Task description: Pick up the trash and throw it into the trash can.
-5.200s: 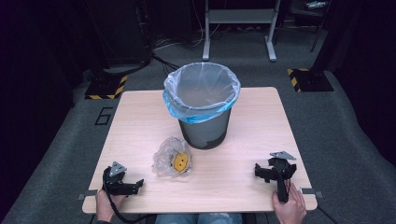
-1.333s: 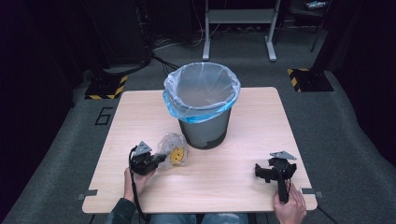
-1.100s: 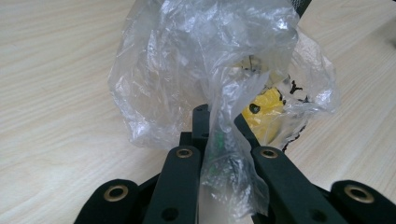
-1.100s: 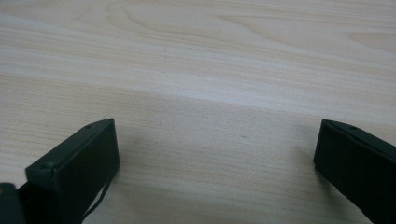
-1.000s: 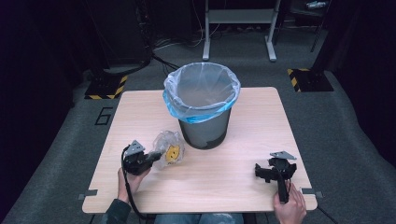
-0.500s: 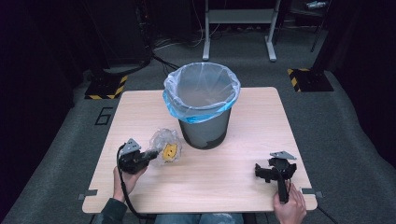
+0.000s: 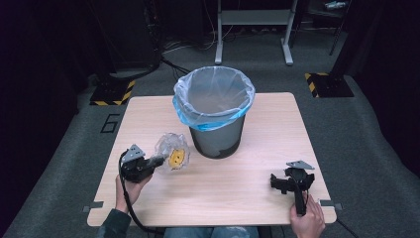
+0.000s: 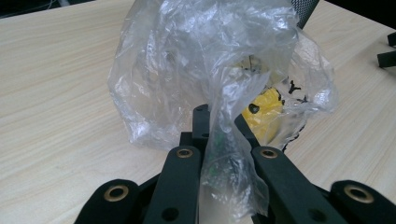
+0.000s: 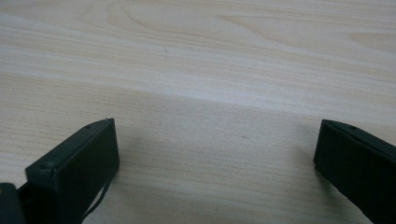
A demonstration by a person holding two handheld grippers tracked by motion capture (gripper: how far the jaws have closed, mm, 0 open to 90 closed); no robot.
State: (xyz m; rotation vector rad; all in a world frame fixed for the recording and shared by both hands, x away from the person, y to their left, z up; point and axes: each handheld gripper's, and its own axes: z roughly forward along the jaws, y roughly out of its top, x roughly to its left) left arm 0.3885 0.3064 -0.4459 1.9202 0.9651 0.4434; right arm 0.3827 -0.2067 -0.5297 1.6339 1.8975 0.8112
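Our left gripper (image 8: 219,140) is clamped on a fold of the bag (image 7: 172,151), lifted beside the bin (image 7: 215,116). Thin film could slip or tear. The right gripper (image 7: 292,182) rests with jaws apart.

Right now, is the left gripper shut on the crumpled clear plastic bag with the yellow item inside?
Shut: the left gripper pinches a fold of the crumpled clear plastic bag between its jaws.

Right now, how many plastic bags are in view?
2: a clear crumpled bag pinched in the left gripper, and a blue-edged liner bag lining the bin at the table's centre.
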